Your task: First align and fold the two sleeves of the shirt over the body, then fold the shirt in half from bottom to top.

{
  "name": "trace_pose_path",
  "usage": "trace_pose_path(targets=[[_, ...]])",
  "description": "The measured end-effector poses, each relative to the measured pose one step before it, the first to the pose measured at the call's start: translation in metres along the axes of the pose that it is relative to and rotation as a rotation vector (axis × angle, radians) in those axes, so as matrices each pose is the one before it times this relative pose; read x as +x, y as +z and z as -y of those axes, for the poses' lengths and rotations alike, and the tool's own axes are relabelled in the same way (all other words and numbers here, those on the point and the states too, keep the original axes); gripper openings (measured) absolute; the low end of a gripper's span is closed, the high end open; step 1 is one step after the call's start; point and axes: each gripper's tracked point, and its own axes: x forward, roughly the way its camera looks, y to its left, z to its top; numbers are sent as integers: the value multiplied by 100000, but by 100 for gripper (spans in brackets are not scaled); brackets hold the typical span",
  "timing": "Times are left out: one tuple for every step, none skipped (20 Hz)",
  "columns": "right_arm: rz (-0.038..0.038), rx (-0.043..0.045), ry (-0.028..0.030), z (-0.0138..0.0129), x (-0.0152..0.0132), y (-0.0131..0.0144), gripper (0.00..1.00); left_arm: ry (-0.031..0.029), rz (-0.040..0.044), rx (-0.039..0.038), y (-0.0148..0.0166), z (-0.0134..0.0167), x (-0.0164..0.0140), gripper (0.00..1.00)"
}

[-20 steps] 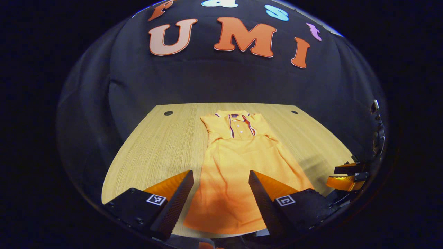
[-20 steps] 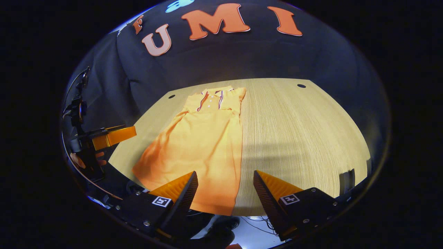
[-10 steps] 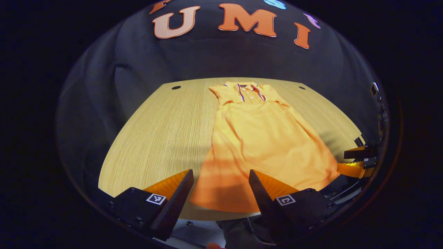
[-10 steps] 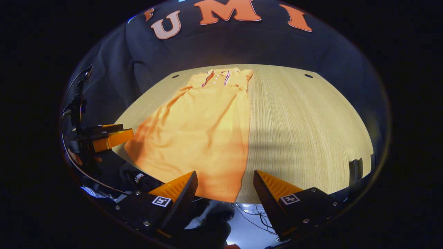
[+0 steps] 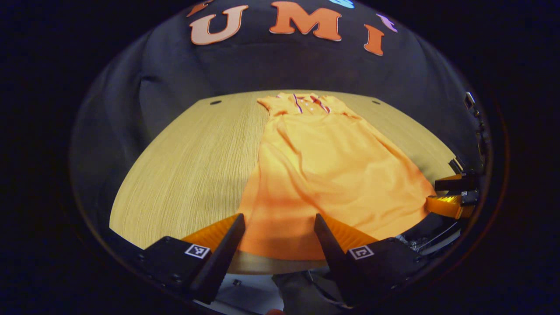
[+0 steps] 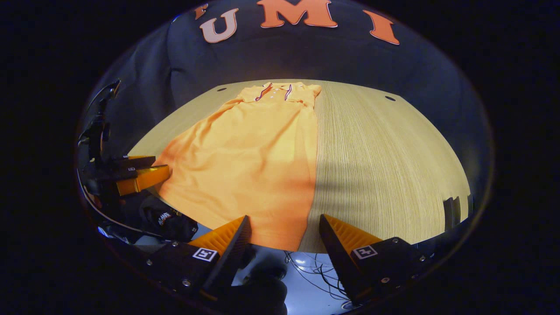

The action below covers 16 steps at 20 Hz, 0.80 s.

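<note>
Shirt lay flat on surface, sleeves folded in, collar far from you. Your left gripper and right gripper had fingers wide apart, holding nothing, by bottom hem.

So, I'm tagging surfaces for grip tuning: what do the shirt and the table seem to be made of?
Shirt: soft matte orange knit, probably cotton or a blend; it lies limp and creases gently, with a striped collar and small buttons.
Table: pale wood-look top, likely laminate or veneer; fine straight grain lines, smooth, low sheen. Solid wood cannot be ruled out.
</note>
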Motion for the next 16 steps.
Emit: trace_pose_path(targets=[[1291, 120, 602, -524, -32, 57, 90, 548, 2639, -632, 527, 20, 85, 99], [-13, -66, 689, -506, 165, 25, 85, 769, -870, 2, -158, -9, -108, 100], [490, 161, -271, -220, 47, 203, 73, -251, 1471, -498, 493, 328, 160, 98], [41, 934, -54, -128, 268, 75, 64, 183, -381, 22, -81, 445, 608, 97], [751, 674, -1960, 281, 44, 214, 45, -493, 1511, 363, 497, 508, 202, 74], [-356, 3235, -1475, 119, -54, -47, 36, -1411, -127, 507, 91, 672, 437, 61], [-1505, 2219, 672, -162, 148, -100, 14, -212, 231, -383, 250, 515, 283, 38], [-1729, 2636, 1193, -121, 95, 46, 15, 1729, -1216, -12, -144, 41, 54, 22], [-1320, 3414, 1107, 97, -52, 94, 16, 488, -1220, 271, 69, 14, 51, 10], [-916, 3551, -1444, 568, -624, 385, 15, -832, -714, -1594, -61, 139, -121, 11], [3142, 3460, -265, 414, 810, -374, 1, -302, -1455, -2335, 199, 184, 238, 6], [-2295, 303, 1603, -465, -36, 140, 1, -1017, -914, -387, -119, 74, -220, 1], [218, -816, -739, 106, 5, 185, 1, -386, -608, -1424, 80, -68, -82, 1], [-982, -729, 1029, -322, -73, -172, 1, -117, -1097, -59, 26, -63, -115, 1], [183, -568, 103, -109, -13, 48, 1, 429, -650, -260, -12, -89, -150, 1], [-486, -57, 2749, -690, -21, 305, 1, -175, -1353, -191, -4, 253, -124, 1]])
